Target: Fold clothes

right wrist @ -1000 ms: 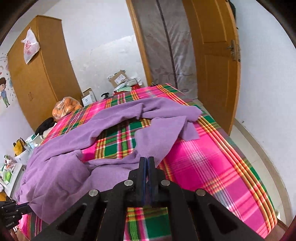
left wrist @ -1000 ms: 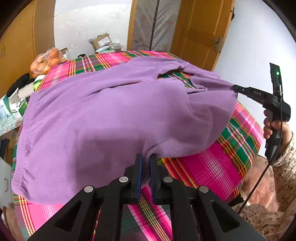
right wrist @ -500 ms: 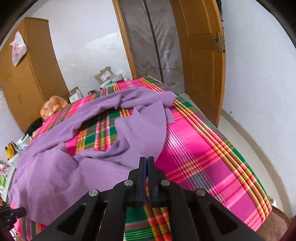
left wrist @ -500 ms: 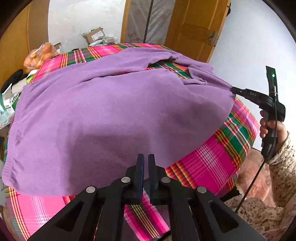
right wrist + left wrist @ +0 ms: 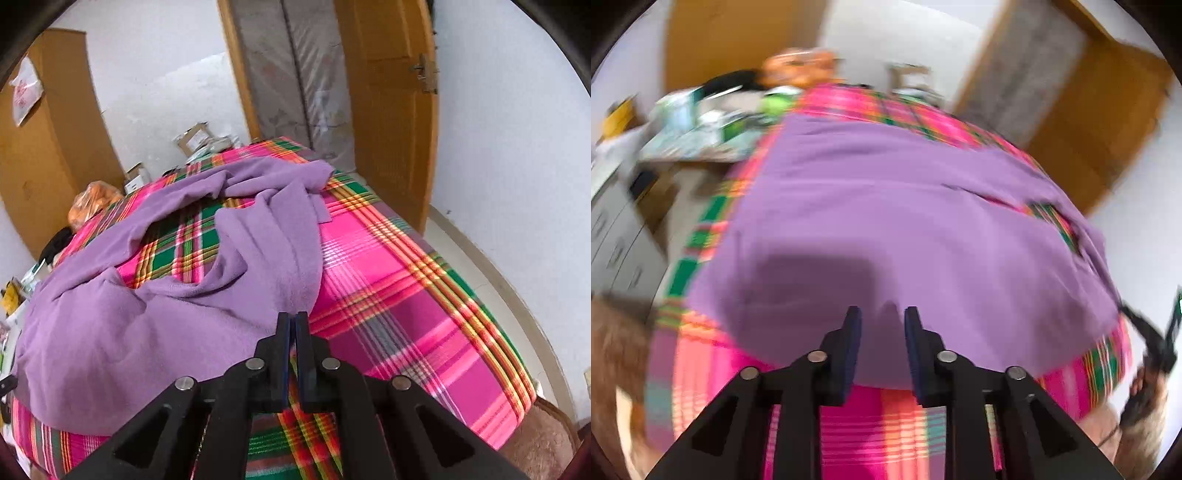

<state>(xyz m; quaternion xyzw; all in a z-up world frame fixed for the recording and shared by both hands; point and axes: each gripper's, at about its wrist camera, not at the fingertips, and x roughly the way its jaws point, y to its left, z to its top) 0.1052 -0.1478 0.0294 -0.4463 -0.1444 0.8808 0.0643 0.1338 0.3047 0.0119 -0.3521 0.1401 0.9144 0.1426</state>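
Observation:
A purple sweater (image 5: 886,206) lies spread over a bed with a pink and green plaid cover (image 5: 871,417). My left gripper (image 5: 882,317) hovers over the sweater's near hem, and its jaws are opening. The cloth lies under the gap and the pads do not press it. This view is blurred by motion. In the right wrist view the sweater (image 5: 155,317) is rumpled, with a sleeve (image 5: 273,243) running up the bed. My right gripper (image 5: 292,319) is shut on the sweater's edge at the sleeve's near end. It also shows blurred at the left wrist view's right edge, as the right gripper (image 5: 1126,312).
The plaid cover (image 5: 406,295) lies bare to the right of the sweater. A wooden door (image 5: 391,92) and a white wall stand beyond the bed's right side. An orange bag (image 5: 92,203), boxes and a wooden wardrobe (image 5: 44,147) sit at the far left. A cluttered side table (image 5: 694,133) stands left of the bed.
My left gripper has let go of the sweater's hem, opened its jaws, and swung and rolled so the bed now looks tilted. The right gripper has stayed shut on the sweater's edge and sunk a little.

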